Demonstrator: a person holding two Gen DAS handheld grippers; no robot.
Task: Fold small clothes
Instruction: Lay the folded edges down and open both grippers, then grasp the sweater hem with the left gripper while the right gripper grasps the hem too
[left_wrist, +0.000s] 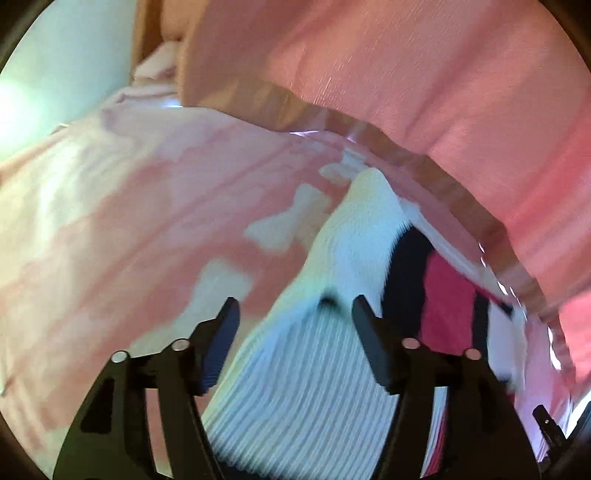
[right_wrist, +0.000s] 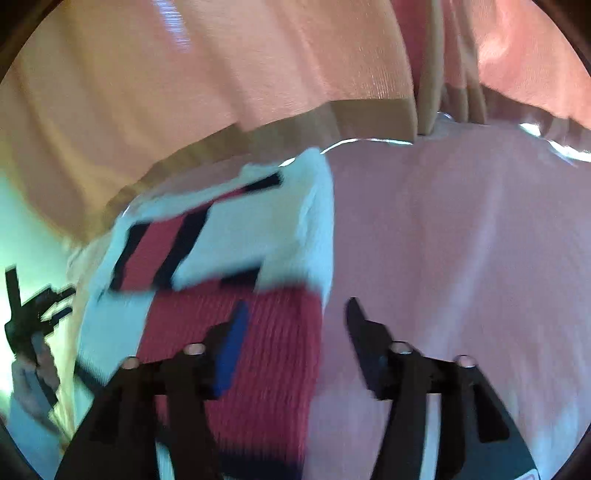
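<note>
surface: pale pink cloth with cream bone-shaped prints (left_wrist: 110, 206) covers the work area; a heavy salmon-pink curtain-like fabric (left_wrist: 424, 92) hangs along its far edge. both views are smeared with motion blur, so edges are soft.
garment: small ribbed knit piece in white, crimson and black blocks (right_wrist: 229, 258) lies on the pink cloth, its white ribbed end under my left tongs, its crimson panel under my right. it looks partly folded already, one layer over another, though i cannot tell how many.
left tongs: my left gripper (left_wrist: 295, 306) hangs over the white ribbing with jaws spread wide, holding nothing.
right tongs: my right gripper (right_wrist: 295, 310) is likewise spread wide and empty, straddling the garment's right edge, one finger over crimson knit, the other over bare pink cloth.
step in hand: i judge it to be taking hold for the next fold.
doing it well: pinch only the knit, not the cloth beneath; grip both ends level so the fold lands square; lift low and slow, since ribbed knit stretches.
</note>
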